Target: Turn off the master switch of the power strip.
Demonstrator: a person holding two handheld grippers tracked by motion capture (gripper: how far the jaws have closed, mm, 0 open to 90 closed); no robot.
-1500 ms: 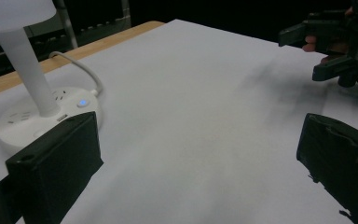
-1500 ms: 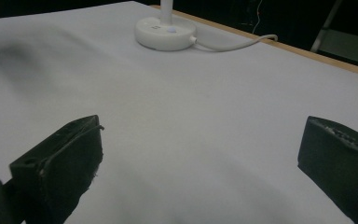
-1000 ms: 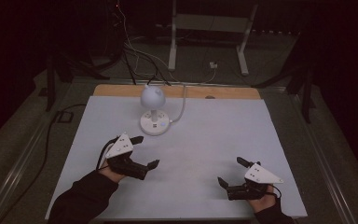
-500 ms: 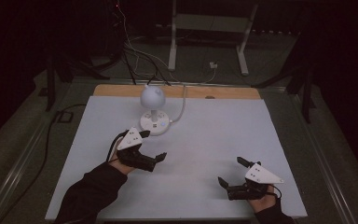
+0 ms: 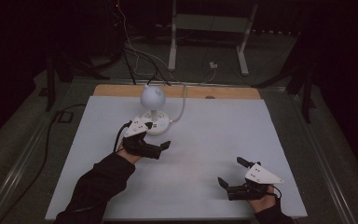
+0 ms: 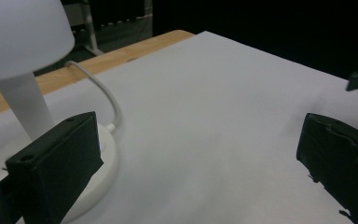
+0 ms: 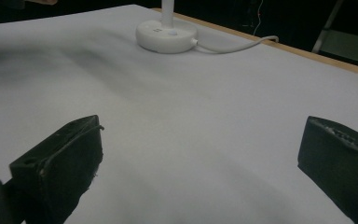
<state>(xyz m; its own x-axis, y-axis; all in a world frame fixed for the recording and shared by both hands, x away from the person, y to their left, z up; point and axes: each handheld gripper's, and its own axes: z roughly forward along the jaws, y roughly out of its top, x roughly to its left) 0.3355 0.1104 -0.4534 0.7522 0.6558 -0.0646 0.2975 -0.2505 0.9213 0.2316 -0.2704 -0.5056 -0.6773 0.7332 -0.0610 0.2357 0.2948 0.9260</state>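
Note:
A small white table lamp stands at the back middle of the white sheet, with a round head (image 5: 153,97) on a thin stem and a flat round base (image 5: 159,126). My left gripper (image 5: 160,135) is open right in front of that base. In the left gripper view its left jaw overlaps the lamp base (image 6: 103,154), under the lamp head (image 6: 18,37), and nothing lies between its fingers (image 6: 56,163). My right gripper (image 5: 230,171) rests open and empty near the front right edge. In the right gripper view the lamp base (image 7: 167,35) is far ahead.
The lamp's white cable (image 5: 182,105) runs from the base back over the table's wooden rear strip (image 5: 223,92). Behind the table are floor cables and a white stand (image 5: 209,28). The white sheet (image 5: 223,135) is bare between the two grippers.
My left gripper has moved forward and to the right, up to the lamp's base. The right gripper has stayed where it was.

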